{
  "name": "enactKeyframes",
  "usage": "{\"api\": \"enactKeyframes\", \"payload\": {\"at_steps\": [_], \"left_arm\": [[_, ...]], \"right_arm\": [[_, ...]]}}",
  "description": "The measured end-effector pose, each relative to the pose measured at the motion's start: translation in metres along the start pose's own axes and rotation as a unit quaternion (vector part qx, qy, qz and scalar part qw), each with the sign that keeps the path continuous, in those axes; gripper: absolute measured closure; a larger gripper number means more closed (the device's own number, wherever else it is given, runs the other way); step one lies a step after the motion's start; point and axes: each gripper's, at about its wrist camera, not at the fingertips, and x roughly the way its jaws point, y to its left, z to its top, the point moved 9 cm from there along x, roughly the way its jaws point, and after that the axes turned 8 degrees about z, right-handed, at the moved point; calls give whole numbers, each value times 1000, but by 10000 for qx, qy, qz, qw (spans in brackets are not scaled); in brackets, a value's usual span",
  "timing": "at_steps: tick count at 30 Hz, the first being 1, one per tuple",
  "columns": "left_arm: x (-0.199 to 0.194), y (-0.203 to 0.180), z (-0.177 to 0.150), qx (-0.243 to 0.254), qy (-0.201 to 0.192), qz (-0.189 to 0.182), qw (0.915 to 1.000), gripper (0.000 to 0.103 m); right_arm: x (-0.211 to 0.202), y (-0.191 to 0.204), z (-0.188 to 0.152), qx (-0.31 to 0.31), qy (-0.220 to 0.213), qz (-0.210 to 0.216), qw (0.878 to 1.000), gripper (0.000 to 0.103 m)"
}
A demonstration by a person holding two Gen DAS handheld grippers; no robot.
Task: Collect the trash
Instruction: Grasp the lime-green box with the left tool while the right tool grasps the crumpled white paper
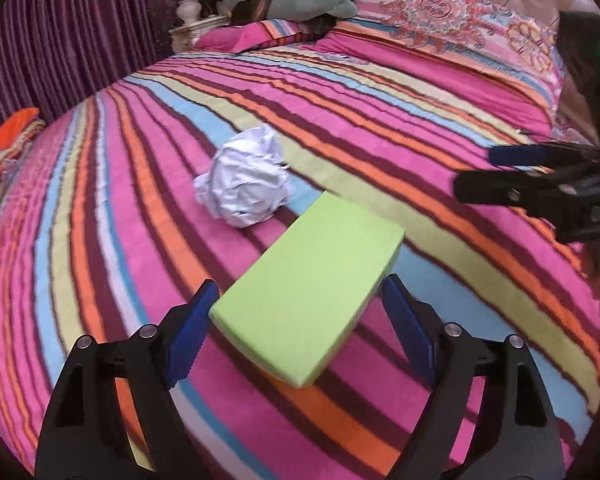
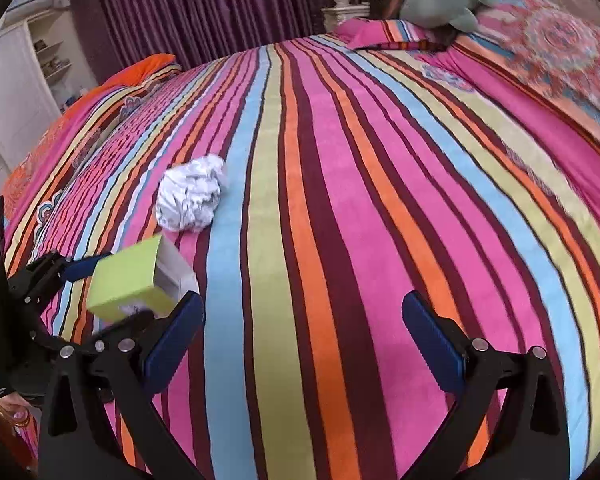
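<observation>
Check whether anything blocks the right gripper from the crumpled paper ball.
Nothing visible does. The right gripper is open and empty over bare striped bedspread; the crumpled paper ball lies ahead to its left, and the green box sits nearer, off the straight path.

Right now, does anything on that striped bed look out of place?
Yes. A crumpled white paper ball lies loose on the striped bedspread, and a lime-green box sits between the left claw's fingers with one end open, visible from the right wrist view. Both look like litter on a made bed.

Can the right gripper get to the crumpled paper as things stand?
Probably yes: the right gripper is open and empty, and the crumpled paper lies exposed on the bedspread, ahead to its left, beyond the green box.
</observation>
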Motion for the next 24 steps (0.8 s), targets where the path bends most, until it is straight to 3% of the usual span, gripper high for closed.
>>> {"api": "enactKeyframes", "payload": {"at_steps": [8, 18, 24], "left_arm": [[14, -6, 2, -345, 94, -183, 9992, 22], [21, -2, -6, -788, 147, -389, 9960, 30], [26, 0, -9, -1098, 140, -632, 9919, 33]], "right_arm": [[26, 17, 33, -35, -21, 270, 9996, 8], [86, 64, 59, -414, 544, 848, 9940, 8], [117, 73, 58, -555, 941, 620, 9921, 8]]}}
